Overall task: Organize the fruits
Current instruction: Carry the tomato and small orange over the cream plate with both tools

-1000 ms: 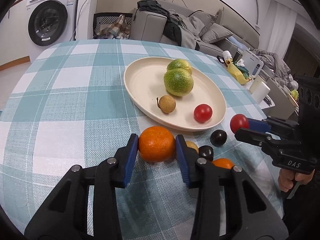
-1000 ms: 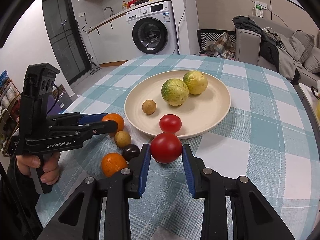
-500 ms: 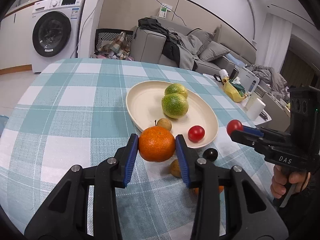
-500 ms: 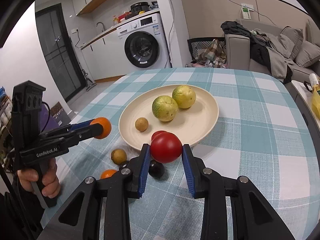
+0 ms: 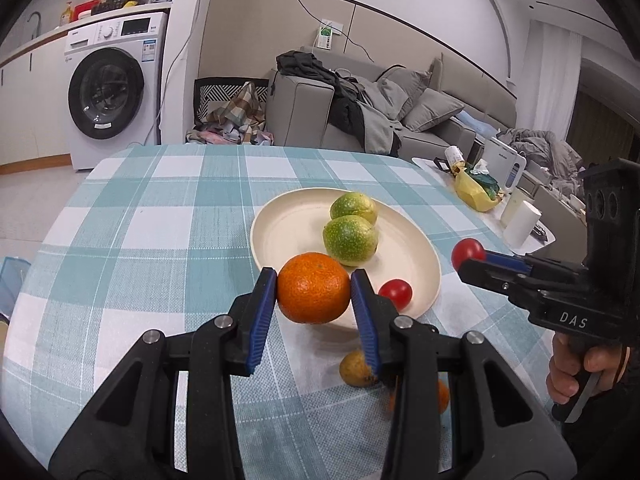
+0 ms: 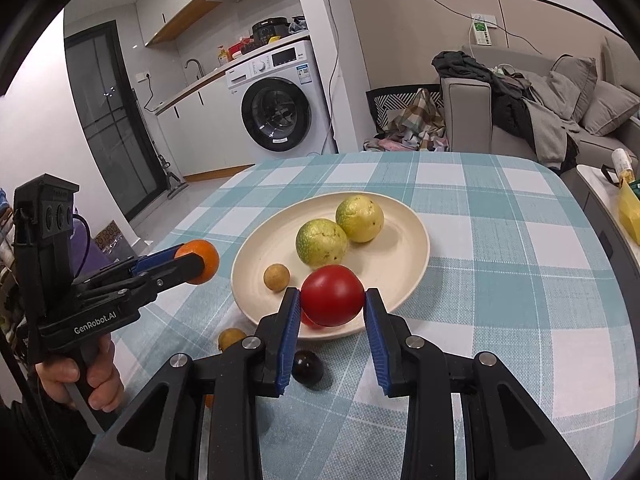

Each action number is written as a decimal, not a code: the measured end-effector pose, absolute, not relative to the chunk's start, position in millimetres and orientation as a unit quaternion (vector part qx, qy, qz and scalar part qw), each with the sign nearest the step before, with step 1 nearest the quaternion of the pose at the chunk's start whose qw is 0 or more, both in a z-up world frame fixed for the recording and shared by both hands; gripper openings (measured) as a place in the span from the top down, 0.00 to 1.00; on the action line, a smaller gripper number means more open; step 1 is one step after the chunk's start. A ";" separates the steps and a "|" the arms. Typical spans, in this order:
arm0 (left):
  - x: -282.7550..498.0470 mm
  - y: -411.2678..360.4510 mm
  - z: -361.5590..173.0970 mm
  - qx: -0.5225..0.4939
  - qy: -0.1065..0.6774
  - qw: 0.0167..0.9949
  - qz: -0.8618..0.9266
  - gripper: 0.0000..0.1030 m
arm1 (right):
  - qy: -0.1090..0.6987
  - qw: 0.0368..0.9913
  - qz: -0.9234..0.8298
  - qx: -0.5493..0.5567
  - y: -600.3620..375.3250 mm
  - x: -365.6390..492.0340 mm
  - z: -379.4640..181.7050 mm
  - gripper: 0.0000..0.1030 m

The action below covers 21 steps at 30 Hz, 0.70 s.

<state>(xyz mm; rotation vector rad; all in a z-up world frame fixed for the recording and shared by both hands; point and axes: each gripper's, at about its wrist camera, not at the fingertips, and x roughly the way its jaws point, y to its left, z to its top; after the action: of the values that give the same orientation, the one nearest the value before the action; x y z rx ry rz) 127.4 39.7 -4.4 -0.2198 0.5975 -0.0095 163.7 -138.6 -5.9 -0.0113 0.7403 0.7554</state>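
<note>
My left gripper (image 5: 314, 294) is shut on an orange (image 5: 313, 288) and holds it above the near rim of the cream plate (image 5: 280, 232). My right gripper (image 6: 332, 306) is shut on a red tomato (image 6: 332, 294), held above the plate's (image 6: 404, 216) near edge. On the plate lie two green-yellow citrus fruits (image 5: 350, 238) (image 6: 321, 242), a small brown fruit (image 6: 276, 277) and a small red tomato (image 5: 395, 294). On the cloth near the plate lie a yellowish fruit (image 5: 354, 370) (image 6: 231, 338), a dark plum (image 6: 307, 366) and an orange partly hidden behind my left finger (image 5: 442, 396).
The table wears a teal and white checked cloth (image 5: 160, 220). A low side table with a yellow bag (image 5: 476, 190) and a white roll (image 5: 520, 222) stands to the right. A washing machine (image 6: 280, 100) and a sofa (image 5: 380, 112) are beyond the far edge.
Both grippers have risen off the cloth with their fruit and moved toward the plate. The orange and the red tomato now hang above the plate's near rim.
</note>
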 end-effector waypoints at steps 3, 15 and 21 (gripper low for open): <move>137.0 36.7 -3.3 -0.099 0.295 0.950 -0.003 0.66 | 0.350 0.863 0.364 -0.005 -134.9 167.6 -5.1 0.68; 173.8 39.3 -14.4 -0.101 0.307 0.946 0.008 0.66 | 0.358 0.863 0.357 0.015 -136.6 184.9 -11.8 0.68; 181.5 44.5 -25.5 -0.100 0.311 0.945 0.016 0.66 | 0.373 0.864 0.339 0.023 -139.1 193.0 -20.1 0.68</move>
<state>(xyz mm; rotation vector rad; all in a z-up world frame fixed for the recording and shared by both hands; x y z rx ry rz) 181.5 44.5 -25.5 -0.2038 0.6337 0.0327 193.0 -139.1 -20.1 0.0487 0.7813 0.7101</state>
